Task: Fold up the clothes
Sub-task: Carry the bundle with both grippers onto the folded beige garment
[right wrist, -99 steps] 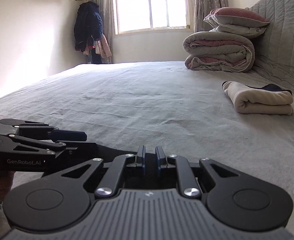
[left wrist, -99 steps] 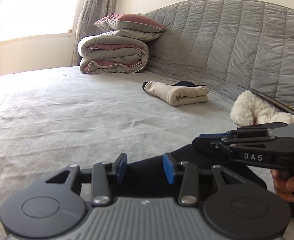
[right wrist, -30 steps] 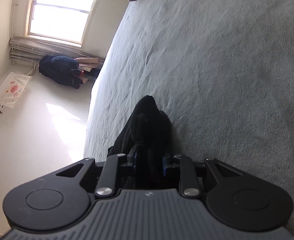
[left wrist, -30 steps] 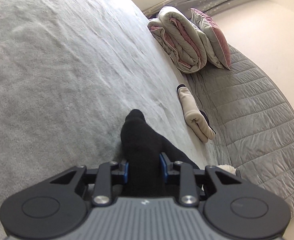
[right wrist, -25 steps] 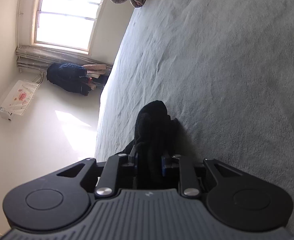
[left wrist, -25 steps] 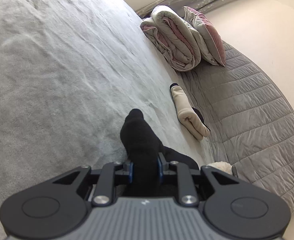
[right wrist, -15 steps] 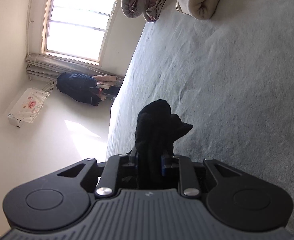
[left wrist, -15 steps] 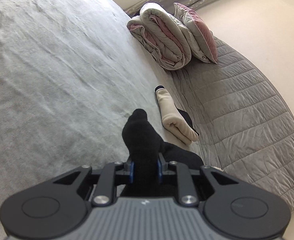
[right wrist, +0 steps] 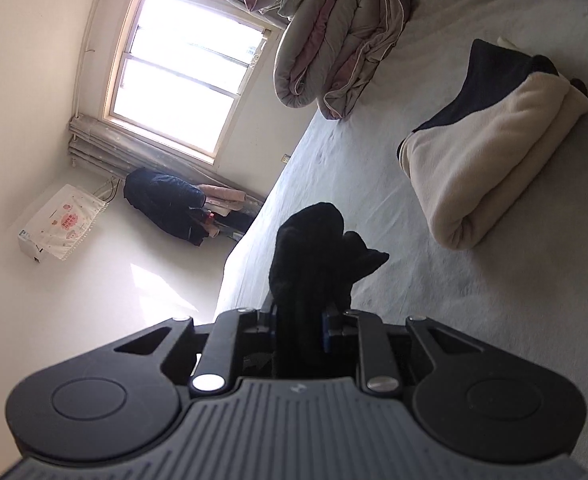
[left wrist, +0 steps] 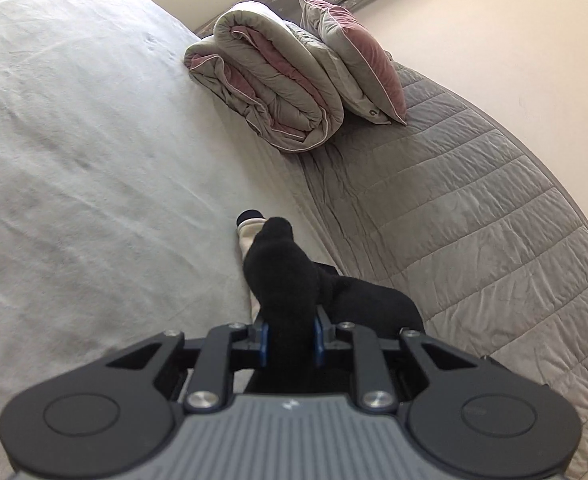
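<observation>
My left gripper (left wrist: pixel 290 338) is shut on a black garment (left wrist: pixel 284 276), which bunches up between the blue pads and hangs down to the right. My right gripper (right wrist: pixel 299 326) is shut on the same black garment (right wrist: pixel 314 256), held above the grey bed (right wrist: pixel 474 320). A folded cream and dark garment (right wrist: pixel 490 160) lies on the bed ahead of the right gripper. In the left wrist view it (left wrist: pixel 248 236) is mostly hidden behind the black cloth.
A rolled grey-pink duvet (left wrist: pixel 262 84) and a pink pillow (left wrist: pixel 354 56) sit at the head of the bed by the quilted grey headboard (left wrist: pixel 474 216). A window (right wrist: pixel 182 80), hanging clothes (right wrist: pixel 170 204) and a wall unit (right wrist: pixel 60 222) lie beyond the bed's edge.
Both grippers have carried the black garment up off the bed and toward the folded cream garment, which now looks much nearer. Both have stayed shut on the cloth.
</observation>
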